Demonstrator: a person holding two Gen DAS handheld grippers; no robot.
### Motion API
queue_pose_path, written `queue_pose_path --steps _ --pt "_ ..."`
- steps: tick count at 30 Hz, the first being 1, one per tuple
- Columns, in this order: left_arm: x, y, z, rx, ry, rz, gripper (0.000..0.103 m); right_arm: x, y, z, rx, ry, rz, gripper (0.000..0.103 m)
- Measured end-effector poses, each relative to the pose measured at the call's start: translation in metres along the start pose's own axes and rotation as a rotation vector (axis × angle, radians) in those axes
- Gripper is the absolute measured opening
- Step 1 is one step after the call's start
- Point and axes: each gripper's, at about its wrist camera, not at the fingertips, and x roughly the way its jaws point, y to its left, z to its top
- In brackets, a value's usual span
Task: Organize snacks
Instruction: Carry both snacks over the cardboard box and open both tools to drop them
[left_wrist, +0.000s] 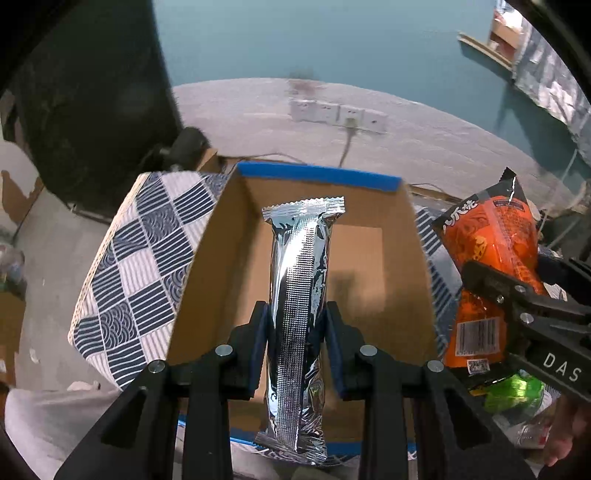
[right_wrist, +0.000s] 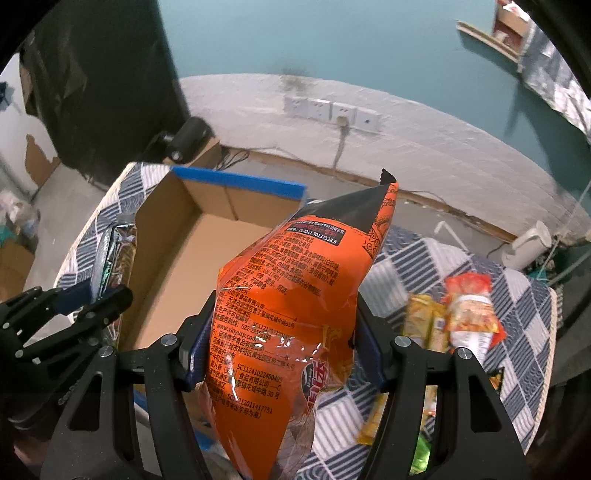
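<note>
My left gripper (left_wrist: 295, 314) is shut on a long silver foil snack bar (left_wrist: 299, 295), held upright over the inside of a cardboard box (left_wrist: 369, 258) with blue-taped rims. In the right wrist view that gripper (right_wrist: 85, 302) and its bar (right_wrist: 107, 254) show at the box's (right_wrist: 177, 266) left wall. My right gripper (right_wrist: 284, 325) is shut on a puffy orange snack bag (right_wrist: 291, 302), which hangs over the box's right side. From the left wrist view the orange bag (left_wrist: 491, 251) sits right of the box, clamped by the right gripper's fingers (left_wrist: 495, 284).
The box rests on a round table under a blue-and-white patterned cloth (right_wrist: 417, 266). Several snack packets (right_wrist: 465, 314) lie on the cloth at the right, with a green wrapper (left_wrist: 513, 395) below the orange bag. A wall with sockets (right_wrist: 332, 109) stands behind.
</note>
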Motion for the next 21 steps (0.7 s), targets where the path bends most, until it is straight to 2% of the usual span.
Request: queue_pose_path --steps 9,11,13,15,17,21 --pt "0.017 0.020 -0.002 -0.028 0.026 0.029 0.030 0.022 0.033 0.009 -0.040 0.049 0.056 0.066" --pt "0.017 0.022 -0.002 -0.033 0.028 0.030 0.031 0.026 0.038 0.011 -0.043 0.064 0.066 0.070" --pt "0.017 0.023 -0.002 -0.034 0.030 0.038 0.039 0.028 0.040 0.013 -0.041 0.076 0.070 0.073" --pt "0.015 0.024 -0.002 -0.037 0.024 0.054 0.058 0.026 0.041 0.014 -0.040 0.069 0.057 0.078" --pt "0.014 0.026 -0.002 -0.041 0.018 0.058 0.065 0.023 0.042 0.014 -0.046 0.056 0.044 0.084" --pt "0.011 0.025 -0.002 -0.046 0.026 0.037 0.065 0.018 0.037 0.015 -0.052 0.044 0.035 0.085"
